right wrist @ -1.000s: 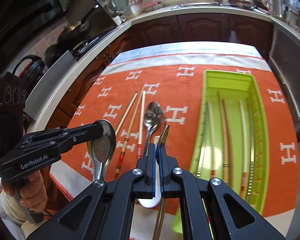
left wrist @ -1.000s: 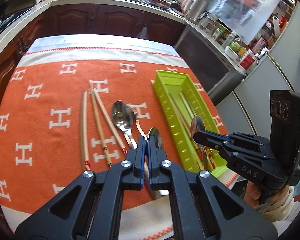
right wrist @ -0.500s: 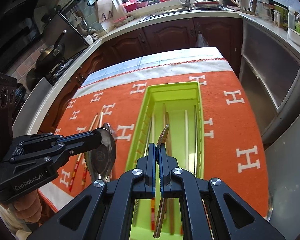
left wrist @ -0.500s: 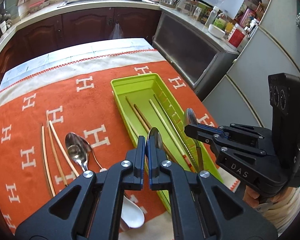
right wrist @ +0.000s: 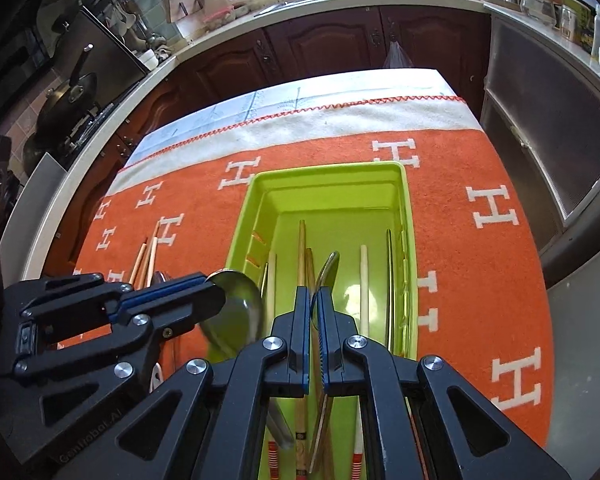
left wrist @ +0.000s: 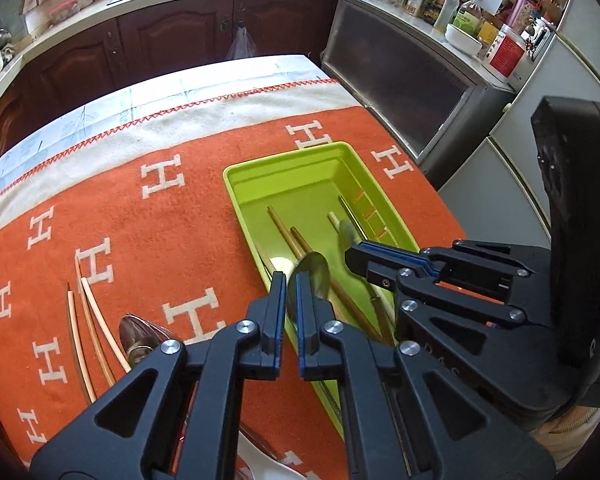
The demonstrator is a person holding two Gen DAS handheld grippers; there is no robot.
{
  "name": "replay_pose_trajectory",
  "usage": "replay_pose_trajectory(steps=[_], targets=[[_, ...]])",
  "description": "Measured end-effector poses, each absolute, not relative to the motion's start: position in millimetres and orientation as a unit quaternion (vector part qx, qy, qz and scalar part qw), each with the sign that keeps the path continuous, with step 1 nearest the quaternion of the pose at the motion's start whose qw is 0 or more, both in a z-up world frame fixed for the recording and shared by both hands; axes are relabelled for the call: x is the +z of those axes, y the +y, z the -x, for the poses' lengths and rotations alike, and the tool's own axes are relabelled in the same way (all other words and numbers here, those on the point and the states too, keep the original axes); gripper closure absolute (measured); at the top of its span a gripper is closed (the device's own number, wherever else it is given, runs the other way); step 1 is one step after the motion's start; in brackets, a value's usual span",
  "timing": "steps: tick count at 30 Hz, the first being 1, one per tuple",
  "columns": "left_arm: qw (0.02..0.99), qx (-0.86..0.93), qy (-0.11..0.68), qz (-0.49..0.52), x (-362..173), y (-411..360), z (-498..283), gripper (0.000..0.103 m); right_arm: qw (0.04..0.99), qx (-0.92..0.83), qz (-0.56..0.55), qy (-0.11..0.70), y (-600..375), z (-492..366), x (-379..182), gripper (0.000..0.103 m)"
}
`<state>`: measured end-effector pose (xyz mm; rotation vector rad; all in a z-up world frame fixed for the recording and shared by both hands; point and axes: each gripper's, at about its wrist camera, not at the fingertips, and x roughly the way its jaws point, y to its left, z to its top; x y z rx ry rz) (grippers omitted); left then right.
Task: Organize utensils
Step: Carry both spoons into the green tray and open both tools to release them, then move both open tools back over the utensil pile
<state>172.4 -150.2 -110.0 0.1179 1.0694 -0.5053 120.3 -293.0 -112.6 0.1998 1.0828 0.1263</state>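
Orange H-patterned cloth [left wrist: 204,232] covers table. Frying pan [right wrist: 66,100] on stove, far left counter. White bowl [left wrist: 463,38] among jars, right counter.

- The left black two-finger tongs [left wrist: 287,286] point forward and down, their blue-lined fingers [left wrist: 277,312] parted by a narrow gap with a steel spoon bowl [left wrist: 310,276] standing between them.
- In the right wrist view, the left tongs [right wrist: 216,292] reach in from the left edge, nearly level, and the spoon bowl juts past their tips.
- The right black two-finger tongs [right wrist: 314,300] point forward and down, fingers [right wrist: 301,320] slightly apart, with a thin metal utensil [right wrist: 326,268] edge-on between them.
- In the left wrist view, the right tongs [left wrist: 350,257] come in from the right, tips beside the left pair.
- A bit of the hand [left wrist: 560,436] shows under the right handle.
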Motion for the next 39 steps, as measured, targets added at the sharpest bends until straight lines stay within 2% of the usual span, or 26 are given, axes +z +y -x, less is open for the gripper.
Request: replay_pose_trajectory(steps=[2, 6, 7, 19, 33, 39], targets=[[0.832, -0.234, 0.5, -0.057, -107, -148, -171, 0.098, 0.851, 0.06, -0.09, 0.513, -290, -121, -113, 0.098], [0.841, -0.225, 0.489, -0.051, -97, -138, -165, 0.07, 0.854, 0.054, -0.093, 0.509, -290, -117, -110, 0.09], [0.846, -0.221, 0.483, -0.051, -93, -135, -162, 0.067, 0.855, 0.052, -0.095, 0.508, -289, -113, -108, 0.088], [0.857, -0.186, 0.478, -0.04, -73, -91, -119, 0.066, 0.852, 0.052, -0.117, 0.508, -288, -71, -97, 0.083], [0.852, -0.157, 0.5, -0.008, -78, -29, -57, 0.065, 0.844, 0.065, -0.114, 0.52, -262, -15, -92, 0.079], [0.852, -0.124, 0.509, 0.014, -84, 11, -42, 0.06, 0.845, 0.086, -0.1, 0.518, -236, -2, -83, 0.076]])
